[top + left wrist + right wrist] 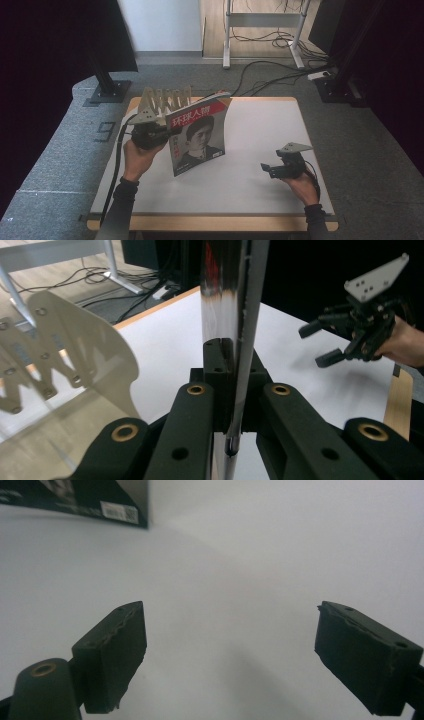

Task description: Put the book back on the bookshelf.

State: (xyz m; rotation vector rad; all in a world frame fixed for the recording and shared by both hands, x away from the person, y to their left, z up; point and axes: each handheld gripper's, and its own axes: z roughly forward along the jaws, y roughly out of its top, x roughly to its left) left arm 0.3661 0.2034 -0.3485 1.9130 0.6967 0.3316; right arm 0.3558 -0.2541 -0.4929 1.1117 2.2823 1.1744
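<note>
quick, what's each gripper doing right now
left gripper: shut on the magazine, holding it upright by its edge.
right gripper: open, holding nothing, over the white table.

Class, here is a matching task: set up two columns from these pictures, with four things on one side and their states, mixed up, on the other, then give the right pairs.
Things:
1. magazine
2. left tongs
3. right tongs
4. wooden rack

States:
A. open, holding nothing
B. held upright above the table
C. shut on the magazine's edge
D. standing at the table's far left corner

Pairs: 1-B, 2-C, 3-A, 4-D
</note>
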